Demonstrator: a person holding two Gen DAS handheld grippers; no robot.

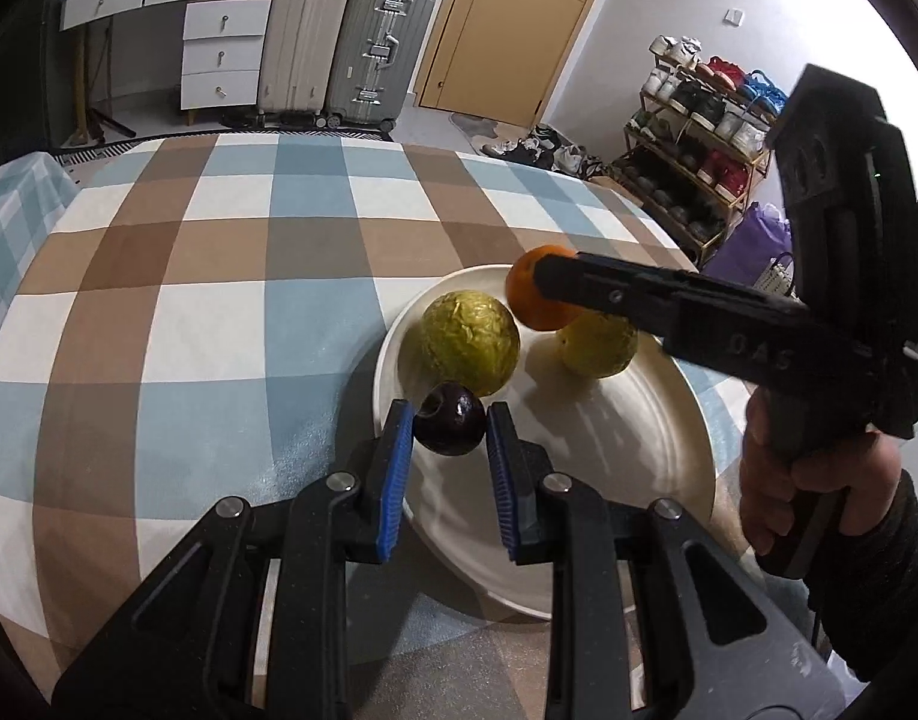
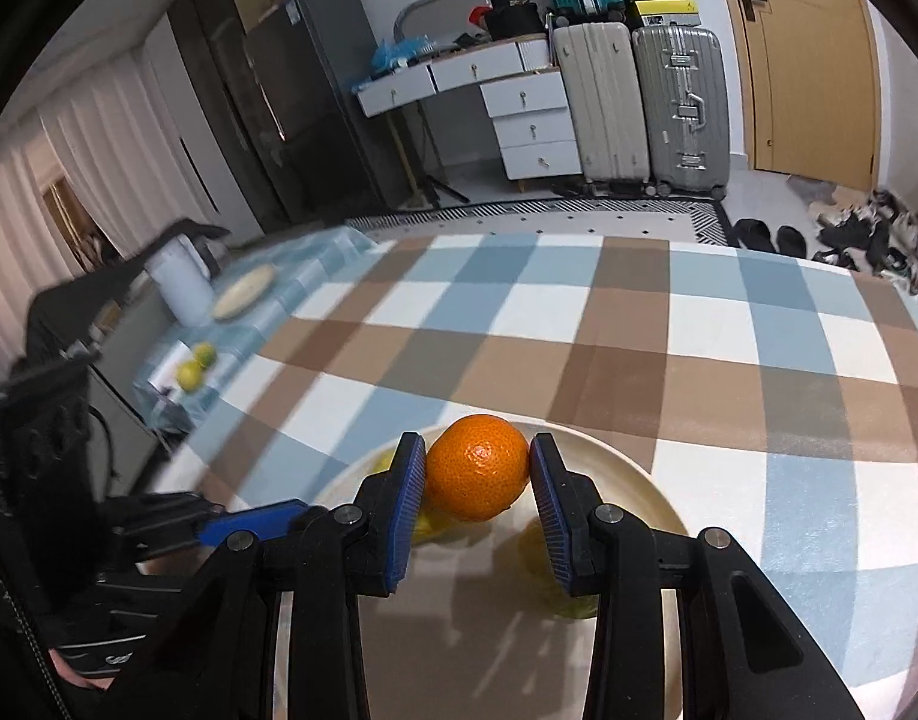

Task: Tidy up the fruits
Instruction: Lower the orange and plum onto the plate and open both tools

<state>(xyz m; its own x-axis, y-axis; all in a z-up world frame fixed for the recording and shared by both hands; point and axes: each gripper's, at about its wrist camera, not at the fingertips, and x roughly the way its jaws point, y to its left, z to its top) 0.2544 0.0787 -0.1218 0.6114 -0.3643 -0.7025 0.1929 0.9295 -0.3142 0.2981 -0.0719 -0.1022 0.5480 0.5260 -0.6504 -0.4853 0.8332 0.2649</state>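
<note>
Pinching a dark plum point(image 1: 449, 420), the left gripper point(image 1: 450, 429) is holding it between its blue pads point(image 1: 399, 474), jaws narrowed onto the fruit, over the near-left rim of a white plate point(image 1: 651, 468). The right gripper point(image 2: 477, 480) is clamping an orange point(image 2: 478, 468) between its blue pads point(image 2: 408, 510), jaws pressing both sides, hanging above the plate point(image 2: 633, 480). In the left wrist view the right gripper point(image 1: 549, 279) is reaching in from the right with the orange point(image 1: 534, 294) at its tip; a hand point(image 1: 807, 480) in a dark sleeve is gripping its handle. Raised lettering on that gripper's body is looking like "DAS", not sharp.

Sitting on the plate: a big green fruit point(image 1: 470, 341) just behind the plum, and a yellow-green fruit point(image 1: 600, 345) under the orange. The plate is resting on a checked cloth point(image 1: 219, 300), blue, brown and white.

Farther out: suitcases point(image 2: 645, 108), white drawers point(image 2: 531, 132), a wooden door point(image 2: 807, 60), a shoe rack point(image 1: 699, 138). A dark tub above the drawers is showing a number, too small to be sure of.
</note>
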